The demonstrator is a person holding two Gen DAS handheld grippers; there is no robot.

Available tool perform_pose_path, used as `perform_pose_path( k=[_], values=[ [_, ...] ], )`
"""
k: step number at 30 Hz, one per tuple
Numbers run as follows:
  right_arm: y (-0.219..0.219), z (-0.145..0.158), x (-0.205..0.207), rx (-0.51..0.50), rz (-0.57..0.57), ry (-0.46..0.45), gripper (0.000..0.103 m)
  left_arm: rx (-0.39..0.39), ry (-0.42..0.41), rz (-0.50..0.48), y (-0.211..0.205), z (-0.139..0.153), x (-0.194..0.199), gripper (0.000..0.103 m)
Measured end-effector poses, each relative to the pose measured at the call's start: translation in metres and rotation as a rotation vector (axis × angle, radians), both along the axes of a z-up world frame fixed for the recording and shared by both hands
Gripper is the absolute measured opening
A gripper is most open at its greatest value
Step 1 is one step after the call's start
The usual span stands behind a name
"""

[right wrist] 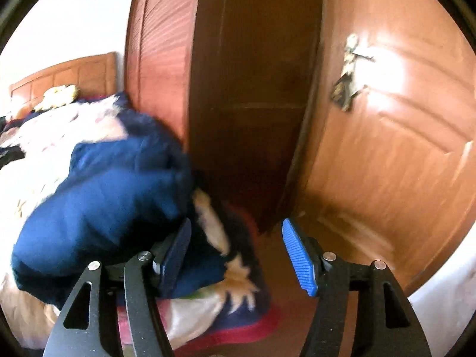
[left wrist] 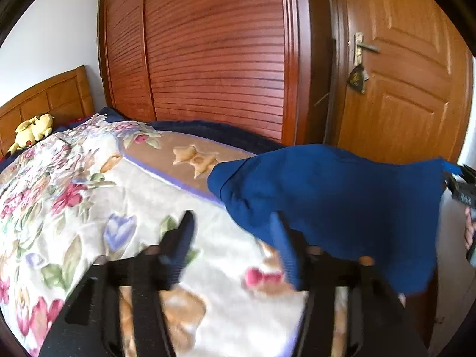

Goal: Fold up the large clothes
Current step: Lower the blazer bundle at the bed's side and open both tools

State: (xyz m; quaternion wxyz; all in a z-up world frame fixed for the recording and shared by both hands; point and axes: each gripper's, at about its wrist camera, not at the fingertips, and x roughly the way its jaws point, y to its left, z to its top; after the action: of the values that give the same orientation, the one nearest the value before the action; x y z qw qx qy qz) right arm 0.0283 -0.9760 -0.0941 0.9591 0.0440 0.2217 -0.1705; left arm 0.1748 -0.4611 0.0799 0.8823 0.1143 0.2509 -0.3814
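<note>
Left wrist view
- Your left gripper (left wrist: pixel 233 223): its fingers stand wide apart above the floral blanket (left wrist: pixel 89 208), and nothing sits between them. The right finger's tip overlaps the lower edge of the blue garment (left wrist: pixel 342 208) in this view; whether it touches the cloth you cannot tell through the blur.
- Blue garment: it is lifted off the bed, spread like a sheet in the air at the bed's right corner, one end drooping toward the blanket's tan border, the other reaching the right edge of the picture.
- Your right gripper (left wrist: pixel 462 189): only a dark part shows at the far right edge, at the garment's upper corner. From here you cannot tell how its fingers stand.
- Surroundings: a yellow plush toy (left wrist: pixel 32 131) lies by the wooden headboard (left wrist: pixel 44 98); behind the bed stand a slatted wardrobe (left wrist: pixel 214 59) and a door (left wrist: pixel 401 74) with a metal handle.

Right wrist view
- Your right gripper (right wrist: pixel 236 245): fingers wide apart with blue ribbed pads, nothing caught between them.
- Blue garment (right wrist: pixel 104 202): a bunched, blurred mass left of your fingers, over the blanket (right wrist: pixel 38 172) at the bed's edge. Your left finger overlaps its lower right part; contact cannot be told.
- Surroundings: wardrobe (right wrist: pixel 166 59) ahead, door (right wrist: pixel 386 119) to the right, all smeared by motion.
</note>
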Motion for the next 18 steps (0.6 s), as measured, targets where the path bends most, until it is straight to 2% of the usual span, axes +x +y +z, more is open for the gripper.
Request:
perform_pose_path(
  k=[1, 3, 5, 8, 9, 11, 18],
  values=[
    [0.005, 0.007, -0.006, -0.001, 0.005, -0.016, 0.066, -0.011, -0.004, 0.001, 0.012, 0.003, -0.007, 0.081],
    [0.019, 0.019, -0.017, -0.002, 0.012, -0.057, 0.066, -0.020, -0.012, -0.001, 0.031, 0.007, -0.018, 0.082],
    [0.033, 0.023, -0.018, 0.019, 0.071, -0.078, 0.066, 0.007, -0.032, 0.009, 0.046, 0.009, -0.032, 0.089],
    [0.056, 0.029, -0.015, 0.001, 0.055, -0.100, 0.066, 0.015, -0.038, 0.016, 0.072, 0.006, -0.048, 0.090],
    [0.061, 0.026, -0.014, 0.015, 0.081, -0.098, 0.066, 0.010, -0.040, 0.021, 0.081, 0.005, -0.054, 0.090],
    [0.073, 0.019, -0.006, 0.015, 0.120, -0.074, 0.066, -0.004, -0.043, 0.027, 0.097, 0.001, -0.063, 0.091],
    [0.078, -0.023, 0.019, -0.014, 0.088, 0.077, 0.066, -0.034, -0.024, 0.086, 0.153, -0.019, -0.079, 0.091]
  ],
)
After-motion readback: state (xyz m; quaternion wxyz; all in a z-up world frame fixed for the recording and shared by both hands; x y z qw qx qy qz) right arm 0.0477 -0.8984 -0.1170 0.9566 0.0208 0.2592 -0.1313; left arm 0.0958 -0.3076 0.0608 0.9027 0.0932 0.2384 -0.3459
